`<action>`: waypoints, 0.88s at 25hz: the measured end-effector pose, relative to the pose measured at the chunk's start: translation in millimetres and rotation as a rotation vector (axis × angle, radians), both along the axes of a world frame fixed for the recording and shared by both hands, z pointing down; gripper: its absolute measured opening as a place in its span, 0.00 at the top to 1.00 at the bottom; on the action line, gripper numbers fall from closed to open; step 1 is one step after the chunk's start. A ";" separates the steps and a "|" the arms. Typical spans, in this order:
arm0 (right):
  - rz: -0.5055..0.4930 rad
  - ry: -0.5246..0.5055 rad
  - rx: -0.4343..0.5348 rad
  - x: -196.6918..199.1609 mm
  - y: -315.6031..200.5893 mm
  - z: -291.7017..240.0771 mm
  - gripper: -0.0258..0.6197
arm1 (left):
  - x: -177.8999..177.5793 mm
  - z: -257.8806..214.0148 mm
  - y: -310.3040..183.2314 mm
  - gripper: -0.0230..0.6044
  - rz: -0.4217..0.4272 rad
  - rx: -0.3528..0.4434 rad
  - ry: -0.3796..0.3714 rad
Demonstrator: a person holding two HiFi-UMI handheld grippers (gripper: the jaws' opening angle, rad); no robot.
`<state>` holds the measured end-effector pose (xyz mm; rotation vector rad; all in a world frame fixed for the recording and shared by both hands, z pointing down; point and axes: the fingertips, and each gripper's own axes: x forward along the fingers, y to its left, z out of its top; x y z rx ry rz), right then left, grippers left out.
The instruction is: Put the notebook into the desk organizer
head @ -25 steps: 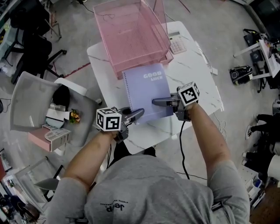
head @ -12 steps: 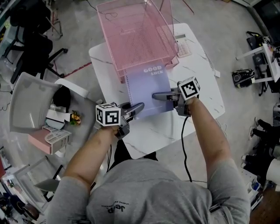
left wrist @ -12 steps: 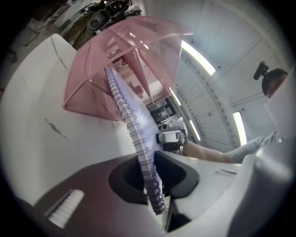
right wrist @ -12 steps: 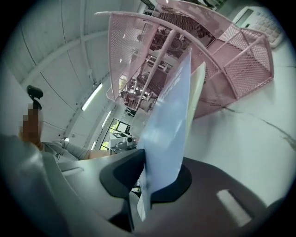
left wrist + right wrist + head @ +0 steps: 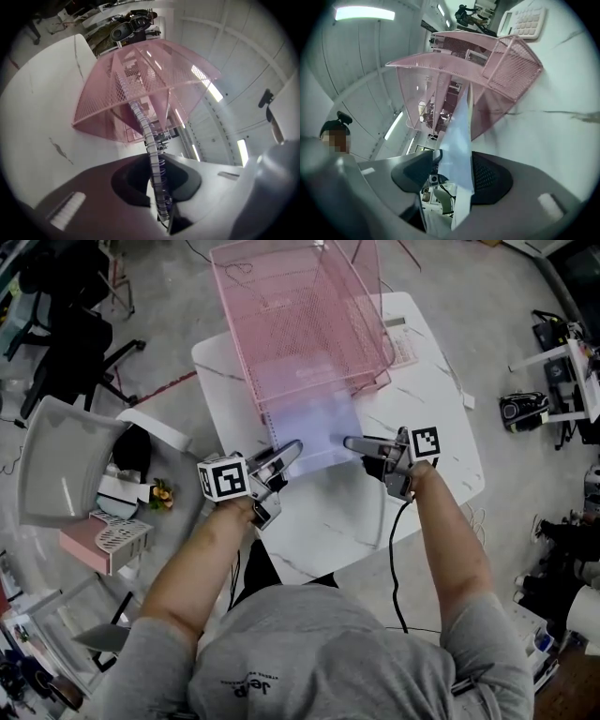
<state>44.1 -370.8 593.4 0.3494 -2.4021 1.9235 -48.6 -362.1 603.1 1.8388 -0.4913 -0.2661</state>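
As right hand-held gripper (image 5: 351, 442) opens around notebook (image 5: 314, 427), both forearms (image 5: 448, 531) extend forward.

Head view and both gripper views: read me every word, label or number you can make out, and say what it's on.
Nothing reads clearly.
Shirt: a short print, upside down, too blurred to read.
Notebook: no words on the part that shows outside the desk organizer.
Calculator: key marks too small to read.
Marker cubes: square patterns only, no letters.
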 end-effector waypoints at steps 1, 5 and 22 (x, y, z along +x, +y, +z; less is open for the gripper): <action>0.007 0.003 -0.010 2.1 3.8 4.1 0.61 | -2.7 1.6 -4.1 0.82 -0.014 -0.009 0.003; 0.092 0.024 -0.006 5.1 3.5 15.7 0.61 | -6.4 5.3 -16.5 0.82 -0.023 -0.020 -0.001; 0.438 -0.067 0.055 7.2 -62.6 -0.8 0.91 | -16.4 4.4 -33.9 0.67 -0.133 -0.147 0.144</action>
